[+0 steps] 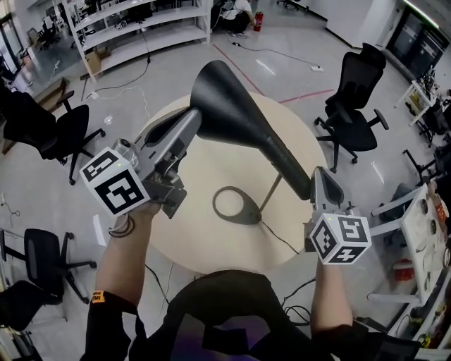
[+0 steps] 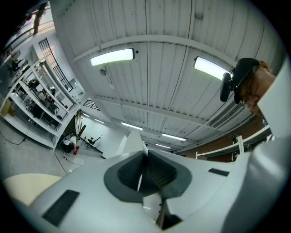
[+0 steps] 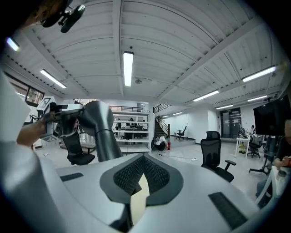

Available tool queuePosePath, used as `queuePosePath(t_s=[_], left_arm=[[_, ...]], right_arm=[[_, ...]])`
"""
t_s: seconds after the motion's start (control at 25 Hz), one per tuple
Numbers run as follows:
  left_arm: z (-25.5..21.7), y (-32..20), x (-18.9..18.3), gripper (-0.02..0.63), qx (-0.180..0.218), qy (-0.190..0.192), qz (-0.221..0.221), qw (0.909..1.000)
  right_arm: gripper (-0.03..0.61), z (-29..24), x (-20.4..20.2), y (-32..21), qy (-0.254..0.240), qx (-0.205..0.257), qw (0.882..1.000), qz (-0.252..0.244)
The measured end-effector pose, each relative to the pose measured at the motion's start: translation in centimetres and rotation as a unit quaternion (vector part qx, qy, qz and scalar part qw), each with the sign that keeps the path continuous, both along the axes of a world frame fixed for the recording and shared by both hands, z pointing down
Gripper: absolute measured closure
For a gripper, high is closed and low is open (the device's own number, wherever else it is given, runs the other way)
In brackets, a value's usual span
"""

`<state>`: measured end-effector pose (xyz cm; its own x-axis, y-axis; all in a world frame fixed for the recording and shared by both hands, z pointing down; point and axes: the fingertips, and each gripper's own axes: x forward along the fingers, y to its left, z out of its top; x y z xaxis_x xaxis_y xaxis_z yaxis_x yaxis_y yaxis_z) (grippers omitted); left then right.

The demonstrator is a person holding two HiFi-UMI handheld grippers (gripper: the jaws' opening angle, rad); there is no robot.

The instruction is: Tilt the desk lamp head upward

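Observation:
A black desk lamp stands on a round beige table (image 1: 204, 236). Its cone-shaped head (image 1: 225, 92) sits high, and the thick neck slopes down right to a thin stem and ring base (image 1: 236, 204). My left gripper (image 1: 196, 116) lies with its tip against the head's lower rim. In the left gripper view its jaws (image 2: 144, 157) point at the ceiling, drawn together to a thin slit with nothing seen between them. My right gripper (image 1: 318, 175) is beside the neck's lower end, shut and empty (image 3: 143, 159). The right gripper view shows the lamp head (image 3: 97, 116) at left.
Black office chairs stand around the table, at right (image 1: 356, 106), at left (image 1: 49, 130) and at lower left (image 1: 35, 261). White shelving (image 1: 141, 28) and a crouched person (image 1: 239, 17) are at the back. The lamp's cable (image 1: 278, 236) runs off the table's near edge.

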<state>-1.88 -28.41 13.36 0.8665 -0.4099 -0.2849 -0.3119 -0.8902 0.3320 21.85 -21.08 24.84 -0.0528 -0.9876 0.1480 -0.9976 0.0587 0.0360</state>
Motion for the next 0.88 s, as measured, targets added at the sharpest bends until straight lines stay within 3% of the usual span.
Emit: queuePosePath(t_s=[0.36,0.88], left_arm=[[-4.4,2.4,2.4,0.538,0.048,0.005,0.029,0.9984],[-5.2,3.0,2.8,0.538,0.064,0.008,0.025,0.9976]], right_arm=[[0.569,2.2,-0.1,-0.5,0.039,-0.028,0.998,0.029],[0.569,2.6,-0.3,-0.8,0.062,-0.033,0.997,0.04]])
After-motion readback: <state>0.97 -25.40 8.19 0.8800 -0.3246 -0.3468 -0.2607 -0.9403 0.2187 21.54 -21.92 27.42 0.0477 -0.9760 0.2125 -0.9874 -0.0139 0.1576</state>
